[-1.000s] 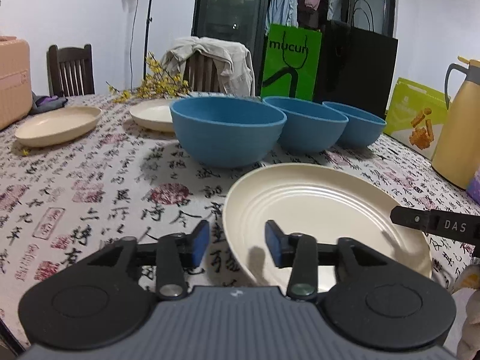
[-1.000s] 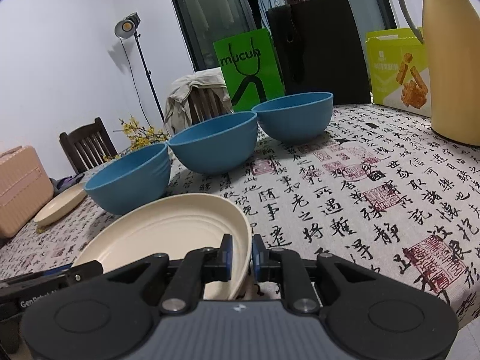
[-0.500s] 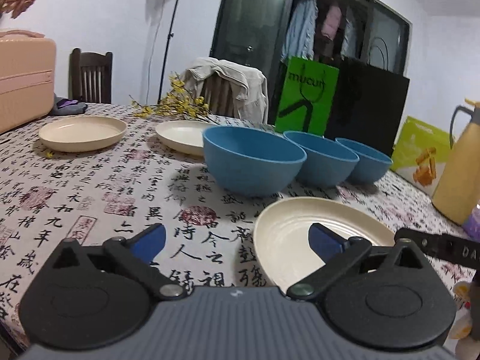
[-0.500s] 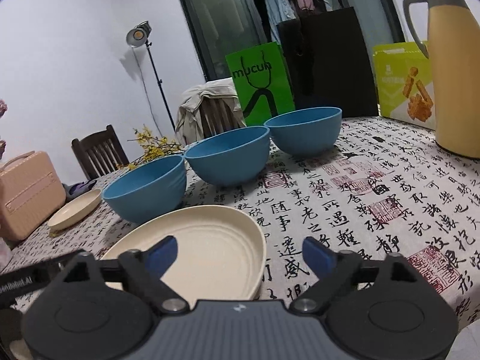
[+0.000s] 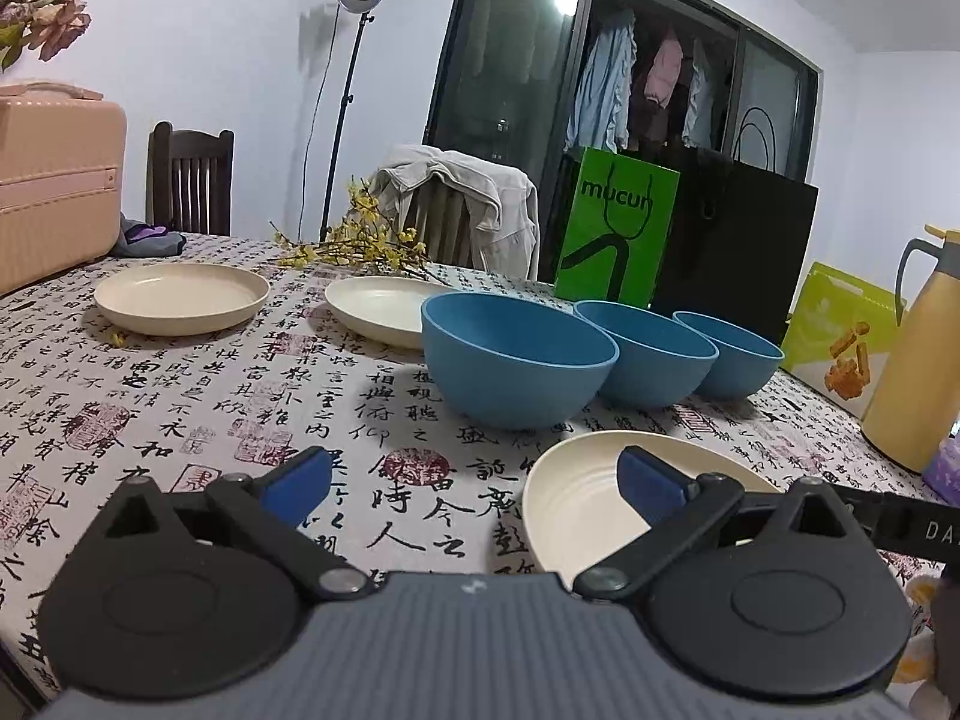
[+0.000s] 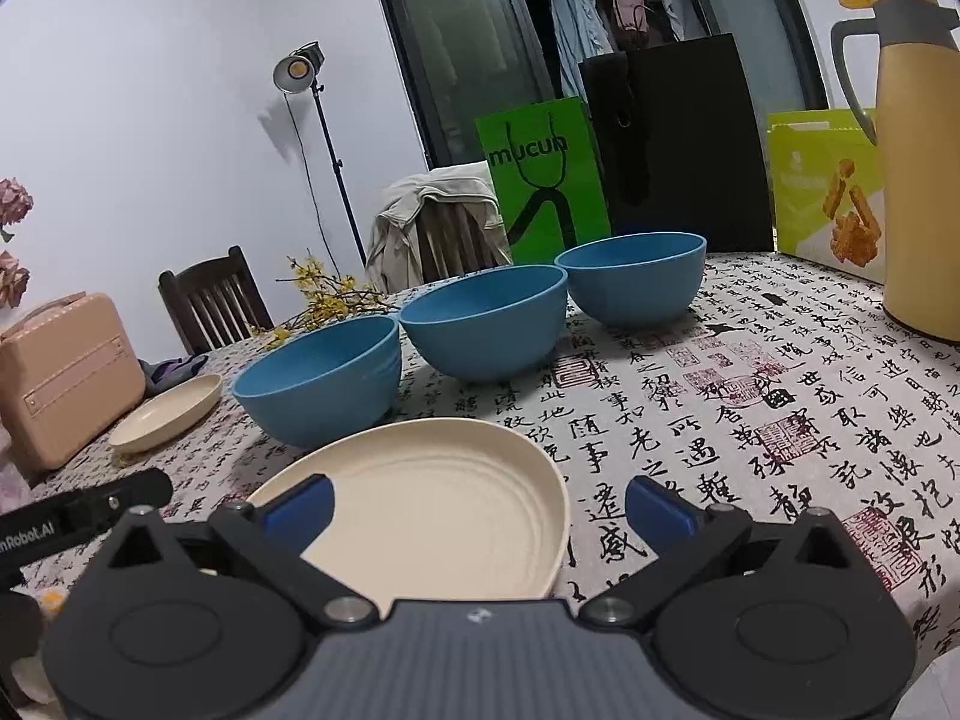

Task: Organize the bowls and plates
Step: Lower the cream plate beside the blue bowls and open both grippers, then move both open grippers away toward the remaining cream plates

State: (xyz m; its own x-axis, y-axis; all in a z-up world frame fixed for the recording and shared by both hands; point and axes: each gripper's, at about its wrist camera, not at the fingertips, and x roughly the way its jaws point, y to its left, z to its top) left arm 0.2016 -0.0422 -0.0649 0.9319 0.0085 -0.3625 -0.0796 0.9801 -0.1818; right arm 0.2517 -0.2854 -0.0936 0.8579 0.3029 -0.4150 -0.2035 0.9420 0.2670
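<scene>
Plates (image 5: 600,510) and bowls (image 5: 516,360) are seen unstacked: nearest plate at 6 o'clock on the bench (image 5: 180,420), bowls at 12, both grippers' fingers (image 6: 660,507) apart, the right still widening, nothing held.

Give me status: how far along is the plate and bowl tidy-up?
Done: three blue bowls stand in a row. In hand: nothing; left gripper open, right gripper jaws opening beside the near plate. Left: two far plates lie apart, unstacked.
</scene>
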